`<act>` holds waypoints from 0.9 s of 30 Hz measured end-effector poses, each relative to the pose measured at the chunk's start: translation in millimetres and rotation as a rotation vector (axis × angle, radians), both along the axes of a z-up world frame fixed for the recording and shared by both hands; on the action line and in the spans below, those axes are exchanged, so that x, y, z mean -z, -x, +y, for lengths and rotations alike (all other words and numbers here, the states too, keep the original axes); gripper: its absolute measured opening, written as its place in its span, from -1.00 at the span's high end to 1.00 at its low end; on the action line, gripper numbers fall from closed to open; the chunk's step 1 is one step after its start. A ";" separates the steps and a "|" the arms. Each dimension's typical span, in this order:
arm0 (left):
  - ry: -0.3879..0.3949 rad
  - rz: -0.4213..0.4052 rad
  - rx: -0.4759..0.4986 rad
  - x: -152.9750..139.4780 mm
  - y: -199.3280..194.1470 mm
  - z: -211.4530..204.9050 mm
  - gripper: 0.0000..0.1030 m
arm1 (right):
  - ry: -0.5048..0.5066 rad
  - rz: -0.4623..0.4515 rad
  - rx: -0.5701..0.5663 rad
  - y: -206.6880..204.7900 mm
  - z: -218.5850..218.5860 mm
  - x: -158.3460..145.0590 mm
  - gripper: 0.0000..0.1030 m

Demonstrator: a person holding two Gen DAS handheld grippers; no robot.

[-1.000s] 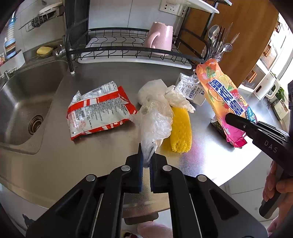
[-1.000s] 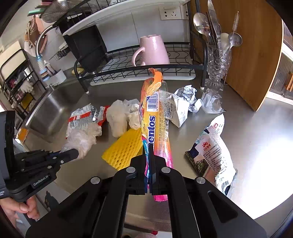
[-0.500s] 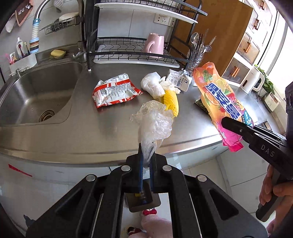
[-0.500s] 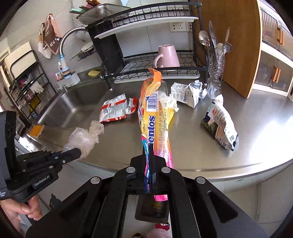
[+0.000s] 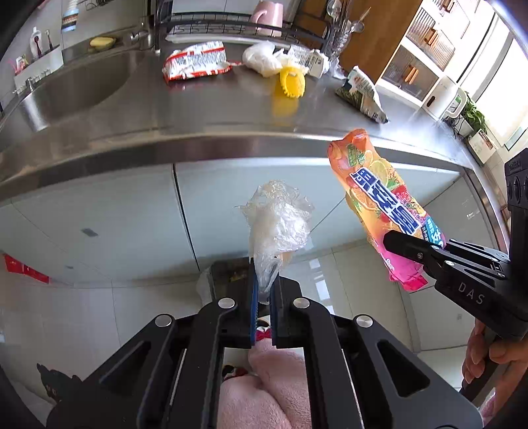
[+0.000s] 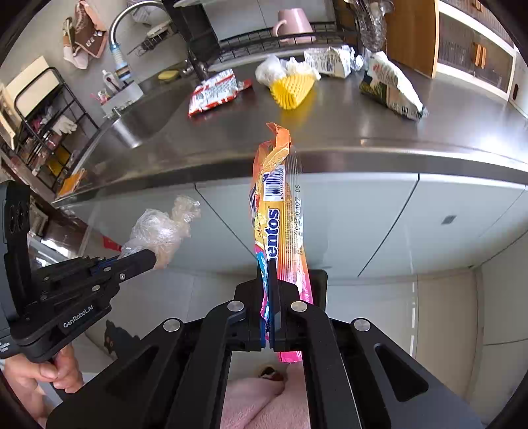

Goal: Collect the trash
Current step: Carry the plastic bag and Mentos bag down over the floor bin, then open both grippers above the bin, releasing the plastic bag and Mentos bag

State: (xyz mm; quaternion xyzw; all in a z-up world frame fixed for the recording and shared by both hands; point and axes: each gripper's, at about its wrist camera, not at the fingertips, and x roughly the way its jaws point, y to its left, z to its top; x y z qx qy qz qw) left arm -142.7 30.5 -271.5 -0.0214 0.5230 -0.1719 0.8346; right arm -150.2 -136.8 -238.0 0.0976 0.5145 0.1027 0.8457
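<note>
My left gripper (image 5: 263,297) is shut on a crumpled clear plastic bag (image 5: 277,224), which stands up from the jaws. My right gripper (image 6: 270,297) is shut on the lower end of a long orange candy wrapper (image 6: 277,211). Both are held off the counter, in front of the cabinet doors. A dark bin (image 5: 231,270) shows just beyond the left fingers and, in the right wrist view, the bin (image 6: 318,280) sits behind the wrapper. On the steel counter (image 5: 198,145) lie a red-white wrapper (image 5: 194,61), a white bag (image 5: 260,57), a yellow foam net (image 5: 292,82), a crushed carton (image 5: 310,61) and a green-white pouch (image 5: 363,92).
A sink (image 5: 76,85) is sunk into the counter's left end. At the back, a dish rack holds a pink mug (image 5: 267,16). A white kettle (image 5: 445,99) stands at the far right. A pink slipper (image 5: 264,389) and tiled floor are below the grippers.
Both grippers have pulled back from over the counter and sunk below its edge, each still holding its piece of trash. The counter trash now looks farther away.
</note>
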 end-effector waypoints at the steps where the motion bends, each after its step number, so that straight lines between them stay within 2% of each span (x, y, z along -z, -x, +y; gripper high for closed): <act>1: 0.001 0.022 0.003 10.6 1.7 0.1 0.92 | -0.007 0.027 0.003 2.2 -0.2 10.0 0.96; 7: -0.003 0.147 0.012 79.6 2.5 -5.5 0.92 | -0.032 0.175 0.020 7.8 -1.5 74.0 0.95; 19: -0.020 0.342 -0.046 214.5 -37.6 -8.2 0.92 | -0.142 0.433 0.061 -33.5 -3.9 207.0 0.95; 27: -0.025 0.410 -0.072 275.3 -58.1 -7.2 0.92 | -0.169 0.538 0.093 -60.4 -4.5 274.7 0.95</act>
